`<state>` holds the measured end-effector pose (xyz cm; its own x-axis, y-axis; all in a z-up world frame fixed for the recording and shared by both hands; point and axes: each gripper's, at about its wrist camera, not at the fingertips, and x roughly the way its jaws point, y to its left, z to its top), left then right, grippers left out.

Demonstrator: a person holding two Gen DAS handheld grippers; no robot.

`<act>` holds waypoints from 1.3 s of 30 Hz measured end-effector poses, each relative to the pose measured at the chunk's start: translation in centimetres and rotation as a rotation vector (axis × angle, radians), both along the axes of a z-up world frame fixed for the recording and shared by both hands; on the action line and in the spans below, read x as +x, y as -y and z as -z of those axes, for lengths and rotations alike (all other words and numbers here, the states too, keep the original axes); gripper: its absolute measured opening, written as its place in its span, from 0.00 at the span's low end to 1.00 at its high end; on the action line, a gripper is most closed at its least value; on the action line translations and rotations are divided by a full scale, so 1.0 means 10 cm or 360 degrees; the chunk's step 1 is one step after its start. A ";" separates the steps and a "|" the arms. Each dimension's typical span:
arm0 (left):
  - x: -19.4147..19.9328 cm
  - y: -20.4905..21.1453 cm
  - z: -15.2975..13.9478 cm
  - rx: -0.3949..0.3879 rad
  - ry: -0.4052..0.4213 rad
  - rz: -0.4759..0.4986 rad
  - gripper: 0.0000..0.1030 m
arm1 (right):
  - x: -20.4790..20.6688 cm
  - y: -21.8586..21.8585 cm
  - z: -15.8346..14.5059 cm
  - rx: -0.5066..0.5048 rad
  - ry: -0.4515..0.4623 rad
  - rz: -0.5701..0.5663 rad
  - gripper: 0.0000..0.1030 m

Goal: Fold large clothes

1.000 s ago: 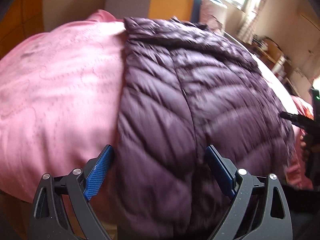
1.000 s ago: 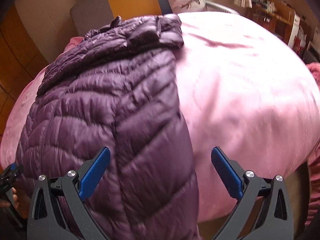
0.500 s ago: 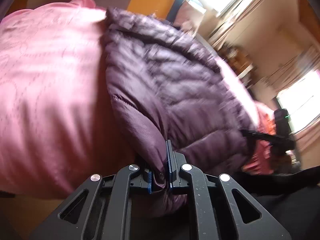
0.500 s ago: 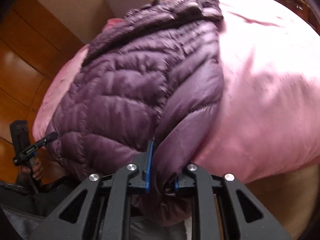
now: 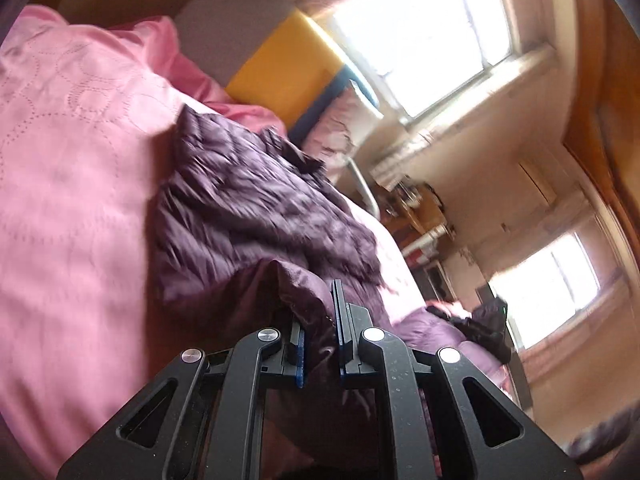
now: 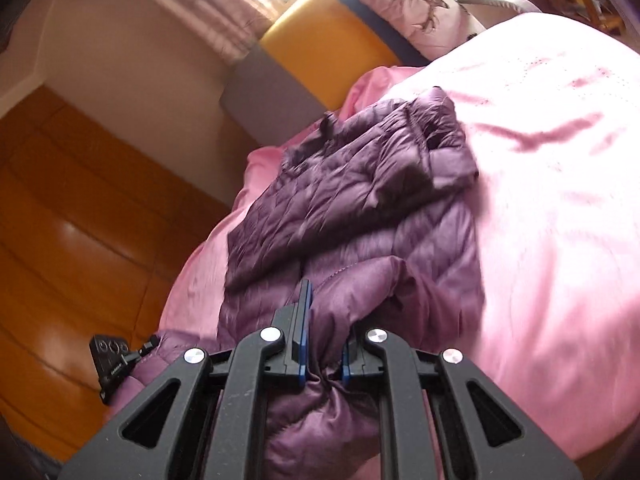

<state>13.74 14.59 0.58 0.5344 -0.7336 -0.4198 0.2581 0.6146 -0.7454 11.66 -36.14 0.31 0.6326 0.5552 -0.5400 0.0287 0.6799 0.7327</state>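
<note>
Our left tool [image 5: 320, 336] is squeezed tight on a bunched edge of the purple puffy jacket [image 5: 256, 216]. Our right tool [image 6: 323, 344] is squeezed tight on another bunched edge of it. The jacket lies on the bed, on a smooth pink blanket [image 6: 560, 208], with its near end pulled up. It looks soft, shiny and quilted in puffy rows.
</note>
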 end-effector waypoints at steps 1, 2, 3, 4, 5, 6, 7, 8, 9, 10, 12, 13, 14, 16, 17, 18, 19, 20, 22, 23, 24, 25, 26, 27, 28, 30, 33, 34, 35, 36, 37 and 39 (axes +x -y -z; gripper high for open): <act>0.14 -0.01 0.03 -0.0014 -0.0034 -0.0037 0.10 | 0.13 0.01 0.04 0.0001 -0.0022 0.0016 0.11; 0.25 -0.03 0.05 -0.0007 -0.0057 -0.0072 0.10 | 0.23 0.02 0.07 -0.0014 -0.0042 0.0028 0.11; 0.35 -0.05 0.06 0.0012 -0.0077 -0.0104 0.10 | 0.30 0.04 0.08 -0.0029 -0.0058 0.0034 0.11; 0.47 -0.04 0.07 0.0033 -0.0095 -0.0131 0.10 | 0.39 0.05 0.11 -0.0032 -0.0078 0.0040 0.13; 0.56 -0.04 0.08 0.0050 -0.0111 -0.0147 0.10 | 0.47 0.06 0.15 -0.0022 -0.0097 0.0048 0.14; 0.68 -0.03 0.11 0.0080 -0.0140 -0.0172 0.10 | 0.56 0.06 0.17 -0.0015 -0.0115 0.0057 0.17; 0.76 -0.03 0.14 0.0093 -0.0164 -0.0187 0.10 | 0.63 0.06 0.19 -0.0015 -0.0124 0.0057 0.23; 0.84 -0.02 0.17 0.0106 -0.0191 -0.0200 0.10 | 0.71 0.08 0.21 -0.0003 -0.0134 0.0062 0.27; 0.91 -0.03 0.20 0.0125 -0.0224 -0.0208 0.16 | 0.76 0.10 0.24 0.0029 -0.0148 0.0073 0.40; 0.95 -0.05 0.22 0.0120 -0.0253 -0.0211 0.20 | 0.80 0.14 0.27 0.0090 -0.0164 0.0087 0.55; 1.01 -0.09 0.25 0.0066 -0.0310 -0.0224 0.43 | 0.85 0.22 0.29 0.0208 -0.0148 0.0119 0.76; 0.99 -0.16 0.24 0.0021 -0.0317 -0.0244 0.49 | 0.86 0.26 0.29 0.0239 -0.0130 0.0131 0.83; 0.99 -0.21 0.23 -0.0003 -0.0304 -0.0275 0.62 | 0.86 0.29 0.28 0.0267 -0.0110 0.0140 0.86; 0.94 -0.32 0.19 -0.0014 -0.0258 -0.0356 0.72 | 0.82 0.37 0.23 0.0301 -0.0061 0.0171 0.93; 0.94 -0.35 0.20 -0.0007 -0.0247 -0.0382 0.76 | 0.77 0.40 0.21 0.0296 -0.0042 0.0181 0.94; 0.91 -0.38 0.20 0.0001 -0.0237 -0.0399 0.77 | 0.71 0.44 0.19 0.0283 -0.0021 0.0185 0.94; 0.89 -0.41 0.23 0.0023 -0.0238 -0.0396 0.77 | 0.64 0.47 0.18 0.0260 -0.0004 0.0191 0.95; 0.87 -0.41 0.29 0.0063 -0.0249 -0.0379 0.77 | 0.54 0.49 0.19 0.0211 0.0005 0.0198 0.95; 0.82 -0.35 0.44 0.0129 -0.0275 -0.0309 0.77 | 0.38 0.47 0.28 0.0090 -0.0028 0.0190 0.95; 0.80 -0.31 0.50 0.0146 -0.0289 -0.0279 0.76 | 0.32 0.43 0.35 0.0034 -0.0060 0.0172 0.95; 0.79 -0.26 0.57 0.0164 -0.0309 -0.0243 0.75 | 0.27 0.37 0.44 -0.0016 -0.0098 0.0149 0.93; 0.78 -0.19 0.66 0.0174 -0.0332 -0.0191 0.71 | 0.24 0.31 0.52 -0.0063 -0.0132 0.0121 0.85; 0.78 -0.12 0.71 0.0179 -0.0346 -0.0145 0.54 | 0.22 0.24 0.59 -0.0113 -0.0163 0.0092 0.79; 0.78 -0.06 0.75 0.0213 -0.0351 -0.0117 0.42 | 0.20 0.16 0.65 -0.0182 -0.0185 0.0073 0.68; 0.76 0.00 0.76 0.0271 -0.0330 -0.0117 0.39 | 0.18 0.12 0.67 -0.0221 -0.0179 0.0073 0.60; 0.73 0.02 0.76 0.0264 -0.0311 -0.0115 0.24 | 0.15 0.07 0.68 -0.0226 -0.0177 0.0069 0.45; 0.63 -0.01 0.72 0.0266 -0.0285 -0.0103 0.14 | 0.09 0.03 0.65 -0.0240 -0.0167 0.0042 0.28; 0.60 0.01 0.70 0.0278 -0.0277 -0.0092 0.13 | 0.09 0.02 0.63 -0.0256 -0.0167 0.0028 0.25; 0.56 0.02 0.70 0.0290 -0.0267 -0.0079 0.12 | 0.05 0.01 0.62 -0.0268 -0.0166 0.0015 0.24; 0.52 0.02 0.69 0.0297 -0.0259 -0.0068 0.11 | -0.02 0.00 0.59 -0.0282 -0.0165 -0.0002 0.23; 0.44 0.01 0.67 0.0301 -0.0253 -0.0057 0.11 | -0.08 -0.01 0.57 -0.0288 -0.0164 -0.0014 0.23; 0.34 -0.02 0.67 0.0293 -0.0254 -0.0041 0.11 | -0.18 -0.01 0.52 -0.0299 -0.0165 -0.0037 0.22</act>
<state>17.13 14.79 -6.13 0.4680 -0.6238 -0.6260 0.1286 0.7488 -0.6501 9.88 -36.07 -4.90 0.5566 0.4526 -0.6967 0.0800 0.8055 0.5872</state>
